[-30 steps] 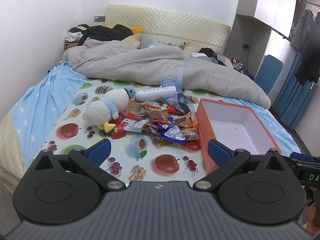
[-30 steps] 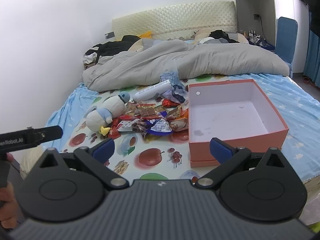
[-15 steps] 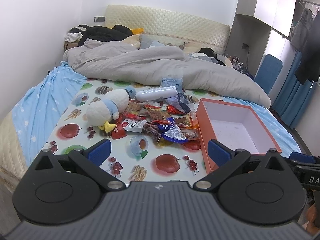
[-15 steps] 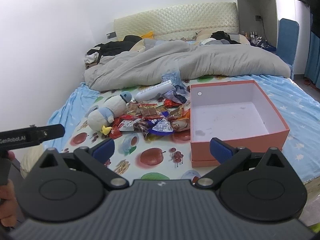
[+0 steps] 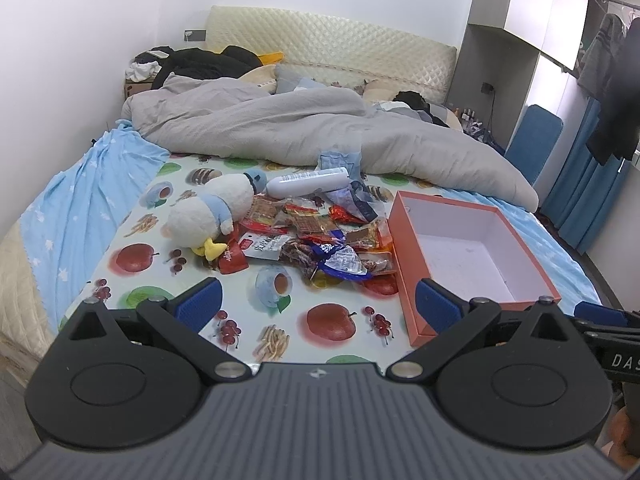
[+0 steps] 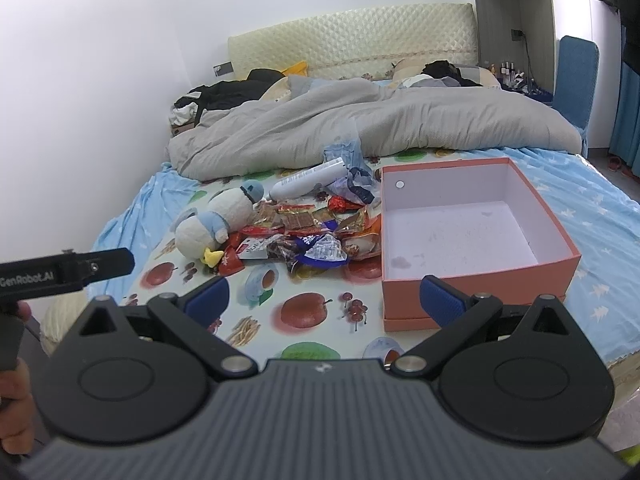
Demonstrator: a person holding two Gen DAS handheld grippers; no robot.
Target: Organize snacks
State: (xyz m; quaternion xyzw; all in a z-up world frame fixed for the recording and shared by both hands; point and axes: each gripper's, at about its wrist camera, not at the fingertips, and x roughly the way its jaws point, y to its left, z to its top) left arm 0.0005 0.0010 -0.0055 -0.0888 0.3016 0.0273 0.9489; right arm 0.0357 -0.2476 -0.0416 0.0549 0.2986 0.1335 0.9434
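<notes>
A pile of snack packets [image 5: 316, 236] lies on the fruit-print sheet [image 5: 332, 316] in the middle of the bed; it also shows in the right wrist view [image 6: 308, 236]. An open, empty orange box [image 5: 404, 276] with a white inside stands right of the pile, also seen in the right wrist view [image 6: 480, 276]. My left gripper [image 5: 318, 300] is open and empty, short of the pile. My right gripper [image 6: 324, 300] is open and empty, near the box's front left corner.
A white duck plush [image 5: 208, 216] and a white bottle [image 5: 308, 182] lie beside the snacks. A grey duvet [image 5: 320, 128] is heaped behind them. A blue chair [image 5: 532, 144] and blue curtains [image 5: 580, 192] stand at the right. A wall [image 6: 80, 80] runs along the left.
Both grippers have drifted slightly; the right wrist view has edged closer to the bed. Nothing on the bed has moved.
</notes>
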